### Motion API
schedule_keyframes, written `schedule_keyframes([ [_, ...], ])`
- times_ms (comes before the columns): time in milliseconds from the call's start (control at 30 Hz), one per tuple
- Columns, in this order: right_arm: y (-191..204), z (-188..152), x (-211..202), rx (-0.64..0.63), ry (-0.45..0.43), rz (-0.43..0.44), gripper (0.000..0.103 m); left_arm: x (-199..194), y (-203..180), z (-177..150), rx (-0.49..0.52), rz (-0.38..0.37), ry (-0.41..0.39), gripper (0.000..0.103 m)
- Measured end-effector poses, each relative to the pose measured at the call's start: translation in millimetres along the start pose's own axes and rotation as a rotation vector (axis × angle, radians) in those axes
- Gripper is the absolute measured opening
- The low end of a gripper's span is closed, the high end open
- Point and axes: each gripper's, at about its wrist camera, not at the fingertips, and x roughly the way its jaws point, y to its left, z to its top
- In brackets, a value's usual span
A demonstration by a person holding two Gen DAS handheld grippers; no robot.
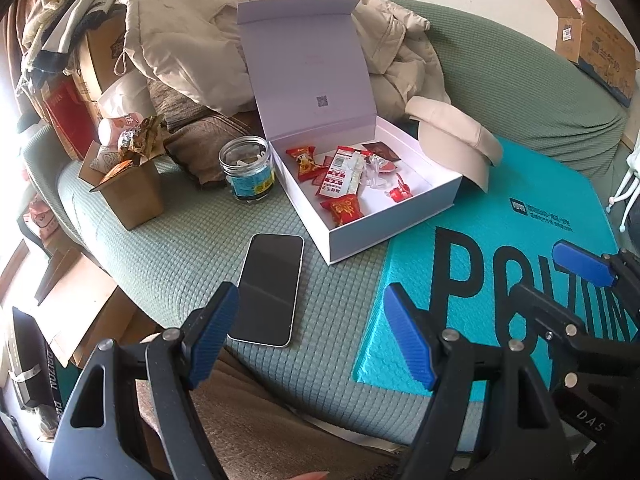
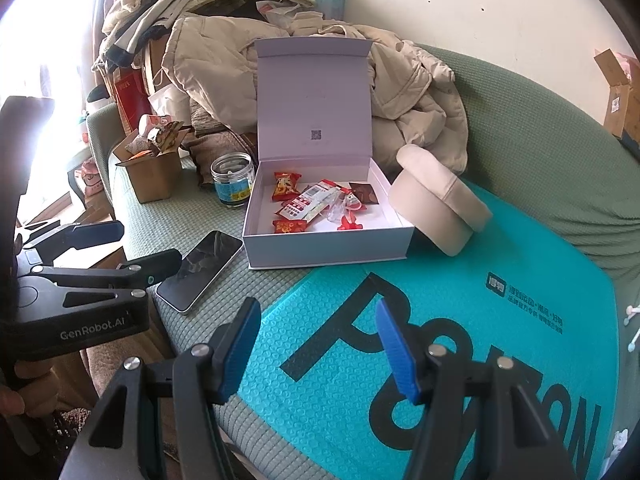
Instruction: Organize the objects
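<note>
A white gift box (image 1: 396,220) (image 2: 328,250) stands open on the green sofa, lid upright, with red snack packets (image 1: 340,172) (image 2: 304,204) inside. A phone (image 1: 270,288) (image 2: 200,270) lies screen up in front of the box's left side. A glass jar (image 1: 248,168) (image 2: 233,178) stands left of the box. A beige cap (image 1: 456,136) (image 2: 440,204) rests at the box's right. My left gripper (image 1: 310,336) (image 2: 124,248) is open and empty, hovering near the phone. My right gripper (image 2: 318,350) (image 1: 560,276) is open and empty above a teal mailer bag (image 1: 500,272) (image 2: 460,340).
A small brown carton (image 1: 132,184) (image 2: 154,178) stuffed with wrappers stands left of the jar. Beige jackets (image 1: 192,52) (image 2: 416,92) are piled behind the box. Cardboard boxes (image 1: 596,48) sit on the sofa back at right. The sofa's front edge drops off at the left.
</note>
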Motion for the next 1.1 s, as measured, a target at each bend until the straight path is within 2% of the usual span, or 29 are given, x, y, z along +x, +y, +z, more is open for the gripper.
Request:
schedule_keyframes([
  [1100,2,1,13,-0.005,0.032,0.009,0.061,11,-5,-4,0.011,-0.028,0.041,0.074],
])
